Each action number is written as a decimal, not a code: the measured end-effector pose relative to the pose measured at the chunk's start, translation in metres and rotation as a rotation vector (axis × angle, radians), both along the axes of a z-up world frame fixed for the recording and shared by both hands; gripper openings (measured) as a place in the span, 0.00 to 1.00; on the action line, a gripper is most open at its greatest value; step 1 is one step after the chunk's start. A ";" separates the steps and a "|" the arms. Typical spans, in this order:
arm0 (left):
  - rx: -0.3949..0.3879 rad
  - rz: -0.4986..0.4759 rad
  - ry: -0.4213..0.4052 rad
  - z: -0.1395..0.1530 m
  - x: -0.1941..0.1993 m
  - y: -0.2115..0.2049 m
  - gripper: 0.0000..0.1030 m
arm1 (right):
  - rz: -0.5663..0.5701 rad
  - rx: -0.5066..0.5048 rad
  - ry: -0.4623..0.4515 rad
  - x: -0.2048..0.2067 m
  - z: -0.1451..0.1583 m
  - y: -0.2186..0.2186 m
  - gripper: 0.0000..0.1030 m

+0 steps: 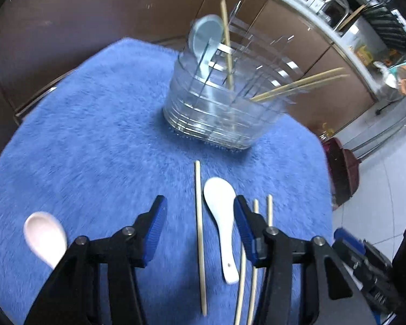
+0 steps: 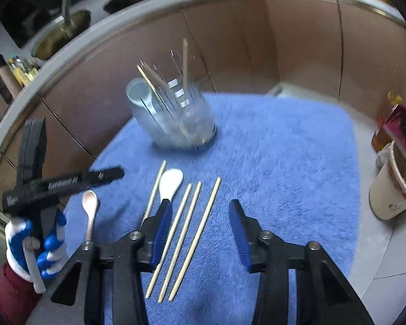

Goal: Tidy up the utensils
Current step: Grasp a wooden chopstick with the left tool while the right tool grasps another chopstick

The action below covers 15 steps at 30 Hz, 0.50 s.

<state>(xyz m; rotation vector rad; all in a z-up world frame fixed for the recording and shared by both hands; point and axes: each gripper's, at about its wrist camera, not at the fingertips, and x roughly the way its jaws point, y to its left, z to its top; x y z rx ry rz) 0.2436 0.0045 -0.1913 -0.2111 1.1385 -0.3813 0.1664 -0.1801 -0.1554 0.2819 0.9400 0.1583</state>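
With both the left gripper (image 1: 200,214) and right gripper (image 2: 200,216) spread wide and empty, we lower the left jaws squarely over the white spoon (image 1: 221,216) at lower centre, lifting toward the clear holder (image 1: 219,108) above.

Both fisheye views were evenly lit and fairly bright; straight lines bowed and corners darkened to black; motion blur smeared the clear utensil holder (image 1: 219,103) and the blue fleece mat (image 1: 100,124); glare streaked the holder's dividers; shadows were soft and faint.
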 end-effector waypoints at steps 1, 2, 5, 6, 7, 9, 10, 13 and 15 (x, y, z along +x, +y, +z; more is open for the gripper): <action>0.003 -0.002 0.020 -0.007 0.008 -0.003 0.39 | 0.005 -0.001 0.023 0.007 -0.006 0.000 0.34; 0.011 -0.002 0.041 -0.014 0.016 -0.007 0.37 | 0.010 -0.001 0.037 0.012 -0.010 0.000 0.33; 0.009 -0.001 0.073 -0.026 0.030 -0.013 0.33 | 0.027 -0.004 0.075 0.027 -0.022 0.000 0.33; 0.006 -0.005 0.082 -0.030 0.034 -0.016 0.31 | 0.034 -0.008 0.086 0.031 -0.027 0.001 0.32; 0.009 -0.011 0.085 -0.032 0.036 -0.019 0.29 | 0.037 -0.010 0.095 0.034 -0.030 0.000 0.32; 0.025 -0.022 0.090 -0.037 0.039 -0.024 0.25 | 0.044 -0.016 0.116 0.041 -0.037 0.002 0.32; 0.033 -0.024 0.095 -0.040 0.042 -0.025 0.21 | 0.048 -0.021 0.126 0.045 -0.040 0.003 0.30; 0.052 -0.034 0.109 -0.046 0.047 -0.029 0.16 | 0.059 -0.032 0.161 0.057 -0.050 0.006 0.24; 0.067 -0.046 0.126 -0.051 0.052 -0.033 0.14 | 0.065 -0.035 0.179 0.063 -0.055 0.008 0.22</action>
